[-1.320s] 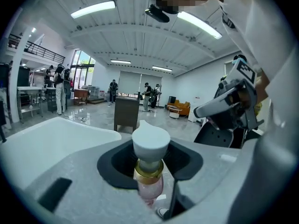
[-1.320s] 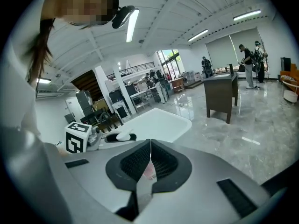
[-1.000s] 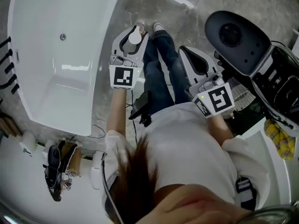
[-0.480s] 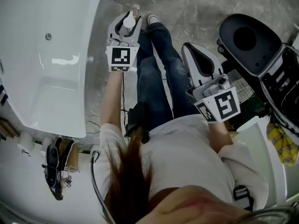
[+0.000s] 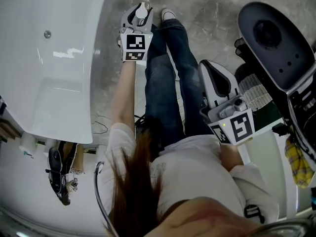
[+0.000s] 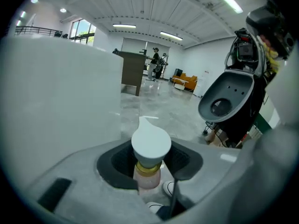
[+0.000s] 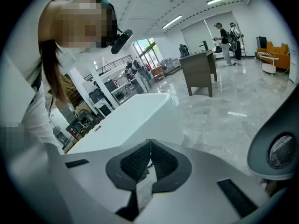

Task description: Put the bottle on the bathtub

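bottle (image 6: 148, 172): pinkish translucent body, gold collar, white teardrop cap | pose: upright, gripped around collar and cap between the fingers (image 6: 117, 162) of the left gripper (image 5: 139, 11) | place: in the air over the grey floor (image 5: 197, 14), beside the bathtub's outer wall, not on it | bathtub (image 5: 59, 14): white, glossy, round metal fitting (image 5: 47, 34) inside

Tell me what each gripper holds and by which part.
The left gripper holds the bottle, pads on its pinkish upper body just under the white cap. The right gripper holds nothing; its jaws are together.
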Action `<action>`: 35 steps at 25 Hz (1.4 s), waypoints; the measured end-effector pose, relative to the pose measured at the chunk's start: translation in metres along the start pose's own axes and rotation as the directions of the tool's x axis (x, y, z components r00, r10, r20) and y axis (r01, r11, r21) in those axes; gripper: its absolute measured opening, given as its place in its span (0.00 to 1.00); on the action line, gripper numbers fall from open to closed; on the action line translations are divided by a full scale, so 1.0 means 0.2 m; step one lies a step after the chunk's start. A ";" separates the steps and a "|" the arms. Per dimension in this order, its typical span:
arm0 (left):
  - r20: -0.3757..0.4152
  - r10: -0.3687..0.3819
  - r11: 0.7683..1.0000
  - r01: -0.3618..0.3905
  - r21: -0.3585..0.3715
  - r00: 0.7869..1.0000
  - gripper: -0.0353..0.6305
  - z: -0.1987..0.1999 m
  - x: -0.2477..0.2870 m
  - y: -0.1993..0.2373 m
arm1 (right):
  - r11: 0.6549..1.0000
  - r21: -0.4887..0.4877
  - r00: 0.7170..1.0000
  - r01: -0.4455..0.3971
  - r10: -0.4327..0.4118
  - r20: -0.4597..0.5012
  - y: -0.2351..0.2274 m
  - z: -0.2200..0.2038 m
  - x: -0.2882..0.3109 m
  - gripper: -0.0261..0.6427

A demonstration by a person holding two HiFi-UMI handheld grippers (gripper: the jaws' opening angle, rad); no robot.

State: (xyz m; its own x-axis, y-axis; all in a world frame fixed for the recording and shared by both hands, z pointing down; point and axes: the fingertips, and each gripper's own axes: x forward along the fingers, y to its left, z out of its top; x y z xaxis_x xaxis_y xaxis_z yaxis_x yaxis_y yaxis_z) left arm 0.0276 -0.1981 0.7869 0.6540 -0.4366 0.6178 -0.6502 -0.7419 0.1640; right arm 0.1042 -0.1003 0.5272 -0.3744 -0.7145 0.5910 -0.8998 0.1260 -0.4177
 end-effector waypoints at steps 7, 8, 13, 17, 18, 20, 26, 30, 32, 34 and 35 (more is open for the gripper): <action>-0.116 -0.027 0.999 0.023 -0.034 0.993 0.29 -0.24 0.35 0.10 | 0.997 0.074 0.999 0.034 -0.034 0.001 -0.11 -0.06 0.14 0.06; -0.130 -0.020 0.999 0.016 -0.037 0.991 0.29 -0.26 0.39 0.11 | 0.996 0.080 0.999 0.041 -0.041 0.001 -0.13 -0.06 0.15 0.06; -0.222 -0.019 0.999 0.009 -0.048 0.975 0.29 -0.39 0.56 0.20 | 0.991 0.113 0.997 0.077 -0.074 -0.032 -0.19 -0.06 0.25 0.06; -0.324 -0.045 0.998 0.032 -0.046 0.945 0.29 -0.58 0.71 0.25 | 0.986 0.125 0.993 0.106 -0.099 -0.056 -0.25 -0.12 0.35 0.06; -0.341 -0.044 0.999 0.031 -0.043 0.939 0.29 -0.62 0.74 0.25 | 0.985 0.129 0.993 0.113 -0.106 -0.061 -0.26 -0.14 0.35 0.06; -0.360 -0.021 0.999 0.009 -0.037 0.933 0.29 -0.67 0.79 0.26 | 0.983 0.135 0.991 0.125 -0.116 -0.072 -0.28 -0.17 0.36 0.06; -0.411 0.024 0.998 -0.049 -0.050 0.911 0.29 -0.84 0.87 0.27 | 0.977 0.151 0.983 0.150 -0.131 -0.130 -0.32 -0.25 0.41 0.06; -0.414 0.038 0.992 -0.085 -0.096 0.910 0.29 -0.88 0.89 0.29 | 0.978 0.139 0.979 0.155 -0.134 -0.151 -0.33 -0.23 0.45 0.06; -0.413 0.036 0.991 -0.087 -0.105 0.910 0.29 -0.87 0.91 0.30 | 0.978 0.134 0.978 0.157 -0.135 -0.158 -0.32 -0.22 0.48 0.06; -0.425 0.033 0.990 -0.088 -0.110 0.905 0.29 -0.87 0.92 0.31 | 0.980 0.132 0.979 0.151 -0.130 -0.159 -0.31 -0.20 0.51 0.06; -0.432 0.034 0.989 -0.093 -0.117 0.901 0.29 -0.87 0.92 0.32 | 0.981 0.131 0.979 0.146 -0.125 -0.160 -0.31 -0.18 0.52 0.06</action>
State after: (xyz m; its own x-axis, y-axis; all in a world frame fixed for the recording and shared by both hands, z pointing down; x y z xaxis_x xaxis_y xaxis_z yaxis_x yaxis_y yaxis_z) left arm 0.0397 -0.2366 1.0458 0.4007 -0.1986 0.8944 -0.7491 -0.6331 0.1950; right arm 0.1122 -0.1578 0.6405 -0.2902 -0.6054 0.7412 -0.9077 -0.0711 -0.4135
